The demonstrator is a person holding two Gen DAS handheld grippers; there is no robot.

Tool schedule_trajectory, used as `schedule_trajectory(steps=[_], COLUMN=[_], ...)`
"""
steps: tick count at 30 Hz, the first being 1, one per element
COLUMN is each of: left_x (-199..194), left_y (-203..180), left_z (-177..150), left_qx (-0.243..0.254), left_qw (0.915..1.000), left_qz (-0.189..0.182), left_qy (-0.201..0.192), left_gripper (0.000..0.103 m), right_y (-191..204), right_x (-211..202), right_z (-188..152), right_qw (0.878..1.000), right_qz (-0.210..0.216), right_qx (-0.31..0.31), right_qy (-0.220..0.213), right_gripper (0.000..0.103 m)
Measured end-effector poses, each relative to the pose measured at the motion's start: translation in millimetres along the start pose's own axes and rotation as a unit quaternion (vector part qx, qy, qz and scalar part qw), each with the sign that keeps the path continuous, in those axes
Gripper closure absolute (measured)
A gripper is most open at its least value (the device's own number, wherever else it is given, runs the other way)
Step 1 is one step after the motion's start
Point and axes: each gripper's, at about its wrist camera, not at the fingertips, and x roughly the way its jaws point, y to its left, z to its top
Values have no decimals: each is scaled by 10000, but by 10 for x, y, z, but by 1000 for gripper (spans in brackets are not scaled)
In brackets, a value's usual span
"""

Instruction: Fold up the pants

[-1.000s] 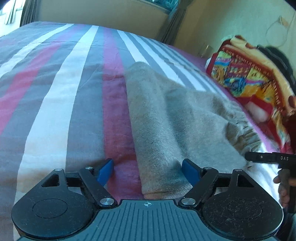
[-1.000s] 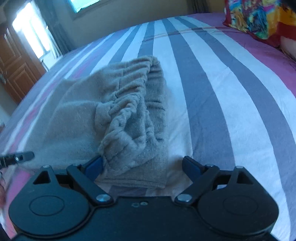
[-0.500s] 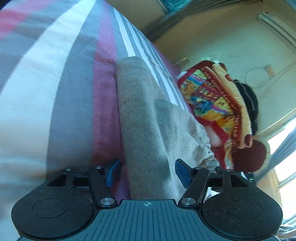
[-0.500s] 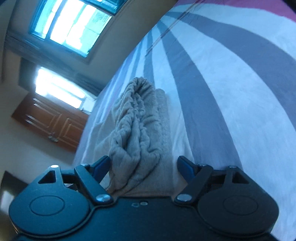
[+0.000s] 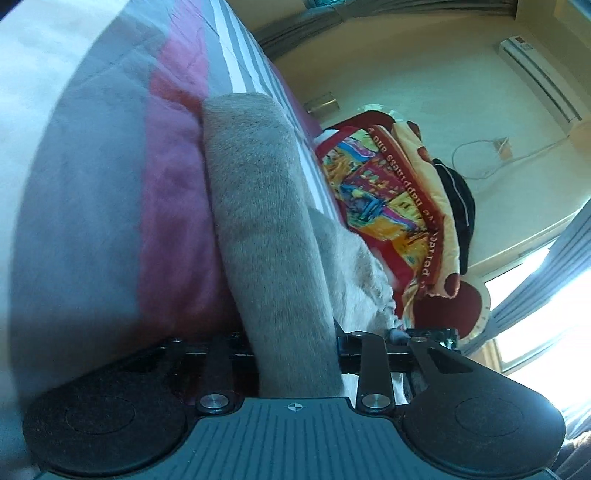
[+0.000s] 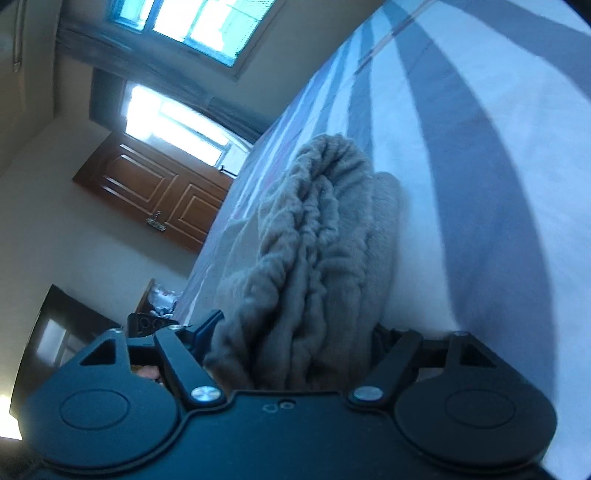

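Left tool clamps the near end of the grey pants, its jaws having just drawn in on the folded cloth, which fills the gap between them and runs off toward 12 o'clock across the striped bed. Right tool straddles the gathered, elastic waist end of the same pants; its jaws have just been narrowing too, with the bunched fabric between them and seemingly pressed from both sides, though its right-hand pad is buried in cloth and a firm hold cannot be confirmed.

The pants lie on the bed as a long, narrow band, apparently already doubled lengthwise, one leg over the other. In the left view a bright patterned blanket sits at 2 o'clock just beyond the pants, with an air conditioner high on the wall behind. In the right view a wooden door stands at 10 o'clock and a window at 11 o'clock.

As a judgement, the fold is partway done: the lengthwise step looks finished, both ends are being taken up, and what remains is to bring one end over the other and lay the stack flat.
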Motion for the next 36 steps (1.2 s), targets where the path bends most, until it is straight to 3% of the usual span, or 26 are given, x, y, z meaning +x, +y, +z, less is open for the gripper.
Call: schedule_trajectory(steps=[6,12,15,23,29,31,33,34,35,36], left_x=[97,-16,-159,-516,-512,-410,-273,-249,-269,-279], left_y=[56,-92,-233,-218,102,280,588,705,759,784], left_z=[54,31,187,1165,1854,1976,1959,1910,1878,1873], left_qx=[-91,-10,196,502,353,258,80,52,65,53], left_qw=[9990,9966,9952,9931,9926,9935,9945,9948,9942,9941], left_qz=[-427,-730,-760,-369,-15,151,628,482,296,198], left_qy=[-78,-392,-592,-991,-1161,-1103,-830,-898,-1029,-1062], left_gripper=[71,73,73,73,73,73,73,74,74,74], right_y=[-104,25,127,392,243,123,-58,-215,-350,-388], right_x=[47,-42,-15,623,1106,1239,1398,1499,1556,1523], right_z=[10,24,173,1036,1580,1672,1678,1629,1540,1491], right_qw=[9998,9995,9987,9958,9970,9976,9982,9989,9991,9992], right_qz=[177,264,499,803,732,692,561,280,119,330], right_qx=[99,146,40,-424,-254,-74,210,302,288,219], right_qy=[-54,-63,-73,72,45,-5,87,234,271,115], right_gripper=[53,55,55,57,57,57,54,62,62,61])
